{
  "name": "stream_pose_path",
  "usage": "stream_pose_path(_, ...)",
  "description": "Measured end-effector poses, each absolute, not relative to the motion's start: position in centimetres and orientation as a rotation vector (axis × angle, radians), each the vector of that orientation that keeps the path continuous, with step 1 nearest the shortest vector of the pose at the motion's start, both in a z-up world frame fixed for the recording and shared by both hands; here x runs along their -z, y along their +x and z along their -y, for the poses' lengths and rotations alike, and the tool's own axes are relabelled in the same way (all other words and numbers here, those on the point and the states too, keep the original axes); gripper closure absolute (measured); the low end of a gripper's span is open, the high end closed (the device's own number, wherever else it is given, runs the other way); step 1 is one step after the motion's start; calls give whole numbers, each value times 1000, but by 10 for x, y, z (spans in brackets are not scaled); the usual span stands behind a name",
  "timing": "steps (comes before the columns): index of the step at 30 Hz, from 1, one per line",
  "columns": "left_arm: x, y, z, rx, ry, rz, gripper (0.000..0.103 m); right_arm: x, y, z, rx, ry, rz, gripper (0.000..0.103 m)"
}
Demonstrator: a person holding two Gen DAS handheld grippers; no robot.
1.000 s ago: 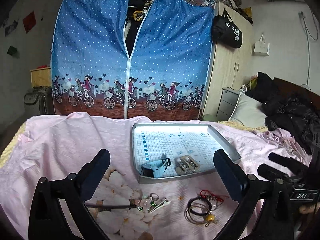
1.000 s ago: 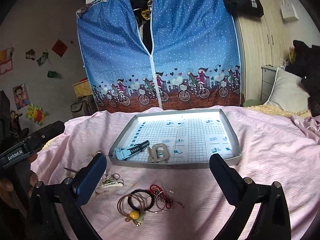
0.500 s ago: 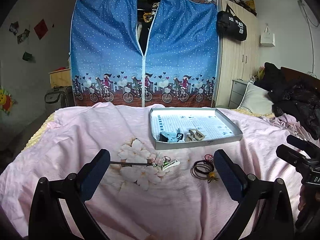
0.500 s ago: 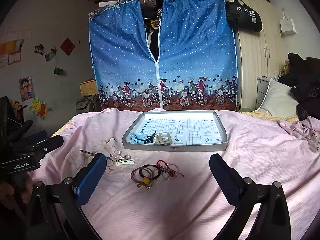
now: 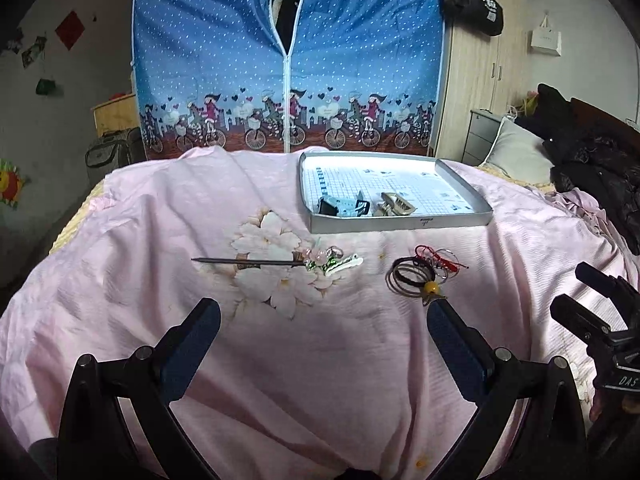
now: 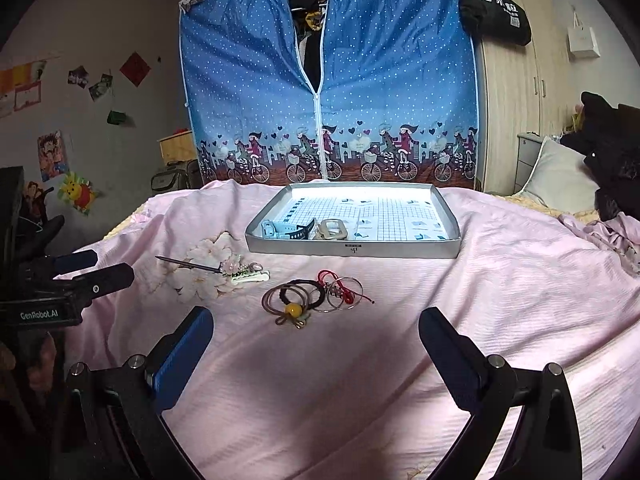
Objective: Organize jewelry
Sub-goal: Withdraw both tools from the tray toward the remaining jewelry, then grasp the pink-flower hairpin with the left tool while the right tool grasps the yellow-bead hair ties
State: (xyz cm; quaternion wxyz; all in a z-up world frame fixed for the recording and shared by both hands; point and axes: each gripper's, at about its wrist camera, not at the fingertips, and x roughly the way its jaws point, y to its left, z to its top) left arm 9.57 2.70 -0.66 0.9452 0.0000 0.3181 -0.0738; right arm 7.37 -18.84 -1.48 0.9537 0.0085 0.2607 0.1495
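A grey tray (image 5: 400, 225) (image 6: 352, 249) with a grid sheet sits on the pink bedspread and holds a light-blue watch (image 5: 340, 206) (image 6: 286, 230) and a beige clip (image 5: 394, 205) (image 6: 332, 230). In front of it lie a dark hair stick with flower ornaments (image 5: 272, 263) (image 6: 212, 266) and a pile of hair ties and rings with a yellow bead (image 5: 424, 274) (image 6: 316, 298). My left gripper (image 5: 324, 336) is open, empty, well short of the items. My right gripper (image 6: 316, 344) is also open and empty, just short of the hair ties.
A blue fabric wardrobe (image 5: 288, 60) stands behind the bed, with wooden cabinets (image 5: 480, 80) to its right. Dark clothes (image 5: 592, 160) and a pillow (image 5: 516, 152) lie at the right. The pink bedspread (image 5: 280, 360) slopes down toward both grippers.
Both grippers have pulled back and risen from the tray; the tray and loose jewelry now look smaller and farther. Both stayed open and empty. No item has moved.
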Motion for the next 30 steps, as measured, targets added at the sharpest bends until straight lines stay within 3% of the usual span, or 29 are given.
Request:
stream_pose_path(8,17,138,-51,157,-41,-834,2,32,88,172,-375,-40,-621,0)
stream_pose_path(17,36,213,-58,308,128,-930,2,58,132,166,-429,24,-766,0)
stream_pose_path(23,62,241,-54,341,227,-932,7,70,164,158,-439,25,-783,11)
stream_pose_path(30,82,273,-39,411,298,-933,32,85,193,146,-460,13,-801,37)
